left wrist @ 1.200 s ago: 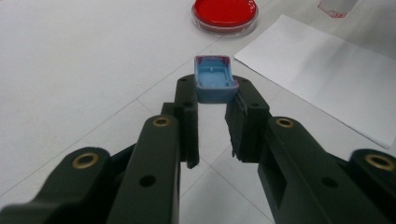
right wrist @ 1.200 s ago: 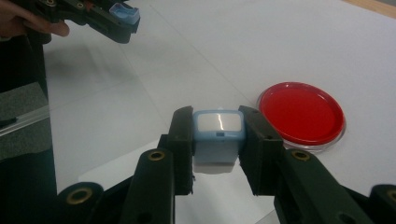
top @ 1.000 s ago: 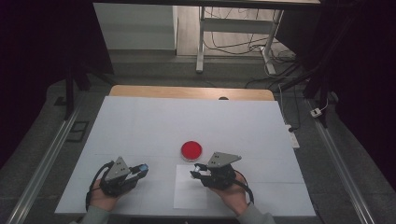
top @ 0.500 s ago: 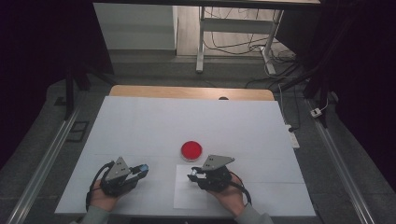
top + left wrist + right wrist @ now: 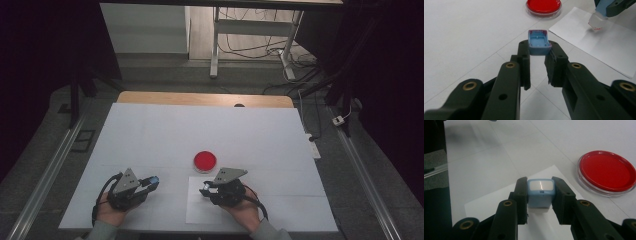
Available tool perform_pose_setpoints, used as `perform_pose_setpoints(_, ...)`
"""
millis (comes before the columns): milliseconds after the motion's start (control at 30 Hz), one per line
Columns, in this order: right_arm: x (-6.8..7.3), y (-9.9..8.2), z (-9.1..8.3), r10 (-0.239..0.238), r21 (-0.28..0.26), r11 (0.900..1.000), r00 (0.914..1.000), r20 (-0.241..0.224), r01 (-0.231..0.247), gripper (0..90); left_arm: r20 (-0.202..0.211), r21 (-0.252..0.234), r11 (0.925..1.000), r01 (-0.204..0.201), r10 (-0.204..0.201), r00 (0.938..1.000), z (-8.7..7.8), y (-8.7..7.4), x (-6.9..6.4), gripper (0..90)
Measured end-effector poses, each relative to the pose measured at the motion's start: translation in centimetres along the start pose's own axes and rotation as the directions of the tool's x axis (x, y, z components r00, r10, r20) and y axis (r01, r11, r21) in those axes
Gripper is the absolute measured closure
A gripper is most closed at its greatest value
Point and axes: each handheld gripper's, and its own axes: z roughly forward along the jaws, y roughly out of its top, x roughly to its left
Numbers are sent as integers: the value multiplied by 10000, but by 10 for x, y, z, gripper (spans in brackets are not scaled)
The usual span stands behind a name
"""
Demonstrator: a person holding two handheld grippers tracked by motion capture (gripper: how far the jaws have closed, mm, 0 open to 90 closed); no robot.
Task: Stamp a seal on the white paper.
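A small blue stamp (image 5: 540,192), pale face up, stands on a white paper sheet (image 5: 499,200); its hollow blue cap (image 5: 538,45), red-smudged at the rim, hangs just above the worktop (image 5: 150,135) nearby.

No text, label, brand or number can be read anywhere. The stamp (image 5: 597,23) bears faint red marks on its translucent base, too small and blurred to make out.

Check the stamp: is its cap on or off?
Off. The left gripper holds the blue cap, hollow side showing, while the right gripper holds the stamp over the paper.
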Motion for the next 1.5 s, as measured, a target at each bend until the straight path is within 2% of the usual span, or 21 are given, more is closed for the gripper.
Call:
perform_pose_setpoints(567,1,-3,6,4,137,9999,10000,74,-5,668,13,13,10000,-14,14,10000,0,0,0,744)
perform_pose_setpoints(1133,2,-3,10,-292,361,9989,9994,201,285,669,17,30,10000,-10,10,10000,1,0,0,745)
perform_pose_setpoints(1300,2,-3,11,-228,361,9991,9996,158,222,669,19,30,10000,-18,18,10000,1,0,0,745)
perform_pose_setpoints(1500,3,-3,14,-290,604,9978,9993,215,276,670,18,24,10000,-12,12,10000,0,0,0,744)
